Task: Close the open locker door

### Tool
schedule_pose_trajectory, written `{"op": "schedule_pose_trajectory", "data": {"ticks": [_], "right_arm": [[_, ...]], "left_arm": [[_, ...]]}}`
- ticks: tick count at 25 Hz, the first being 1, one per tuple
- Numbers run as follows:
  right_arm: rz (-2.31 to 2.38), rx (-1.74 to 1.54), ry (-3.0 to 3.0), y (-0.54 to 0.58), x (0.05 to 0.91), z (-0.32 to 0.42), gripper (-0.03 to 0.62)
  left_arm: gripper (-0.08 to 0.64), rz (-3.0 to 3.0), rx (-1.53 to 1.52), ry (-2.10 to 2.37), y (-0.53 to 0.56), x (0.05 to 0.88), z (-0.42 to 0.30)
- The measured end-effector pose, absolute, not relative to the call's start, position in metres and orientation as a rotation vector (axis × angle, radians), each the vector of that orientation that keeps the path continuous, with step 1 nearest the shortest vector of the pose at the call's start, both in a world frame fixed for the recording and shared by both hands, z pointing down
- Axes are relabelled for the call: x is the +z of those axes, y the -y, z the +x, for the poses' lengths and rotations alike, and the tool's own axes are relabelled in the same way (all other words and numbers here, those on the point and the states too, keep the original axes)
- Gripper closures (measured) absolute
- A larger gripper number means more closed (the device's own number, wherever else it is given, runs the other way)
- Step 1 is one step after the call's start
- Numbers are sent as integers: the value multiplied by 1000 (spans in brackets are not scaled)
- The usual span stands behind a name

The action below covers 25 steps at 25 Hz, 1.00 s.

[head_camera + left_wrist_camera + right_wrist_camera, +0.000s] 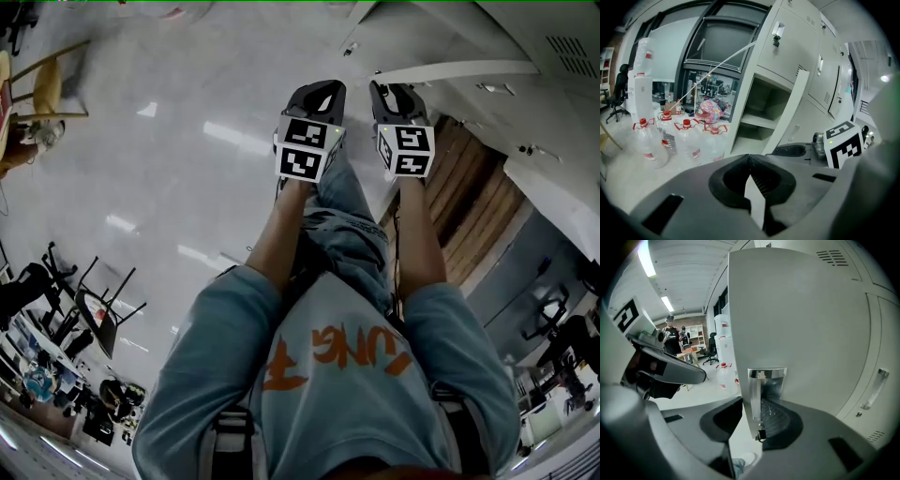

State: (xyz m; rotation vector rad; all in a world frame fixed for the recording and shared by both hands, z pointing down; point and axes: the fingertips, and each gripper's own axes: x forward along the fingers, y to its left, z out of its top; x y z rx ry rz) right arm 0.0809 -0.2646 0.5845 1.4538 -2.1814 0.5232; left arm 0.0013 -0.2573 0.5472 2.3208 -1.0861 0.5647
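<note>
The open locker door is a pale grey panel that fills the right gripper view, with a chrome latch plate at its free edge. My right gripper straddles that edge, one jaw on each side, standing wide; I see no firm press on it. In the left gripper view the door hangs ajar beside its open compartment. My left gripper is shut with nothing in it, held just left of the right gripper. From the head view both grippers point at the door's thin edge.
A row of closed lockers continues to the right. Several large water bottles and a pink bag stand on the floor left of the lockers. A person stands far off. Chairs are behind me.
</note>
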Motion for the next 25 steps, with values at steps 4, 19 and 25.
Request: {"op": "schedule_pose_trajectory", "data": {"ticks": [4, 19, 25], "right_arm": [[1464, 527, 2182, 285, 583, 75, 468], [1513, 560, 2103, 361, 586, 75, 489], [1545, 543, 2052, 387, 590, 82, 506]], "left_arm": [[538, 2307, 554, 1111, 278, 546, -7], [538, 2279, 502, 1098, 361, 553, 3], [538, 2271, 477, 1094, 381, 557, 7]]}}
